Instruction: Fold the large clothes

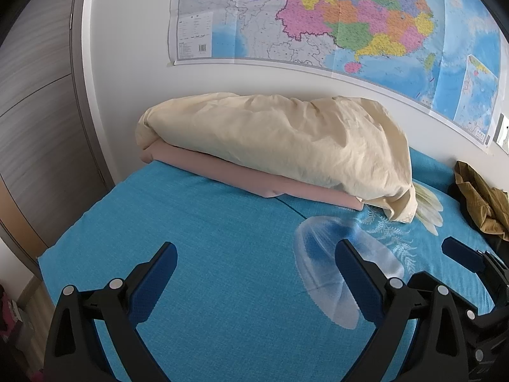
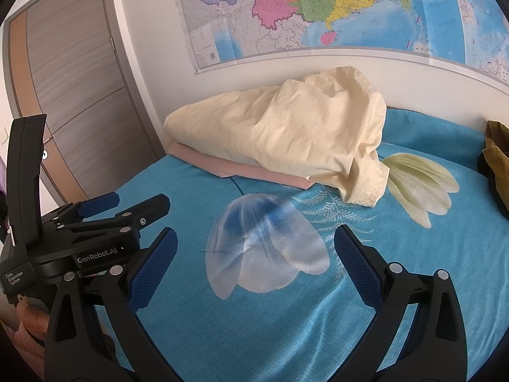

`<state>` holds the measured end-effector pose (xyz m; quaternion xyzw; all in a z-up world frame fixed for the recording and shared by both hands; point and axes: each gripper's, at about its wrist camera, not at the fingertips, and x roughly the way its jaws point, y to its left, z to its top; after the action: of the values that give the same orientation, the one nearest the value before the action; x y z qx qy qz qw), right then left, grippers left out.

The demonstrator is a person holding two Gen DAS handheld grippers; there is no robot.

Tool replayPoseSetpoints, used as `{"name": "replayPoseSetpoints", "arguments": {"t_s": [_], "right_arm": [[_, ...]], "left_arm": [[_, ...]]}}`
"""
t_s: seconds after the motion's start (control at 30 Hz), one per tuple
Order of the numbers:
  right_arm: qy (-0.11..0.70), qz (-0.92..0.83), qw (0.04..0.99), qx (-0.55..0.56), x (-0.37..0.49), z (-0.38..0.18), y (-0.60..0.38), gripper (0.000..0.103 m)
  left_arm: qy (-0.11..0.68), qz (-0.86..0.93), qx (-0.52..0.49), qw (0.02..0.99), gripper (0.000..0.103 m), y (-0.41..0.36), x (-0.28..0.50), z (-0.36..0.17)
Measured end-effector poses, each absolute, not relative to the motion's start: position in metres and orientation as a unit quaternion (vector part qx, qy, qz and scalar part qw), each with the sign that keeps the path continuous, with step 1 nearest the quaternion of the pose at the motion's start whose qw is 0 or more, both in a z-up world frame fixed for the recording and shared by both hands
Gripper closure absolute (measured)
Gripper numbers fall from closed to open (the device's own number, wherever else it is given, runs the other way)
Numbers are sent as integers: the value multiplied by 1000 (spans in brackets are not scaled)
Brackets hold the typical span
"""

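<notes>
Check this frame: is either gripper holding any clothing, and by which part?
Nothing is held. The left gripper and right gripper are both open above the blue bedspread, apart from the cream garment.

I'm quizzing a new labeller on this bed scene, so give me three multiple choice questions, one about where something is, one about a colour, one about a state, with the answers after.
1. Where does the cream garment lie?
A. on the folded pink cloth
B. hanging on the wardrobe door
C. between the right gripper's fingers

2. What colour is the crumpled garment at the right edge of the bed?
A. red
B. olive brown
C. white

3. How do the left gripper and the right gripper stand?
A. both shut on cloth
B. one open, one shut
C. both open, holding nothing

Answers: 1 A, the pink edge shows under it. 2 B, seen in both views. 3 C, only the blue bedspread shows between each pair of fingers.
</notes>
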<state>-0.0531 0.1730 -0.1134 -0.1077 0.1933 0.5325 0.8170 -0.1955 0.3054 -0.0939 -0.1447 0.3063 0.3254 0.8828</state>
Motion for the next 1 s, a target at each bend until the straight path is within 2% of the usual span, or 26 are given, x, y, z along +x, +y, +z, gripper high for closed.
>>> {"name": "replayPoseSetpoints", "arguments": {"t_s": [1.0], "right_arm": [[202, 533, 815, -104, -51, -120, 179, 6]], "left_arm": [[307, 328, -152, 880, 7, 313, -194, -97]]}}
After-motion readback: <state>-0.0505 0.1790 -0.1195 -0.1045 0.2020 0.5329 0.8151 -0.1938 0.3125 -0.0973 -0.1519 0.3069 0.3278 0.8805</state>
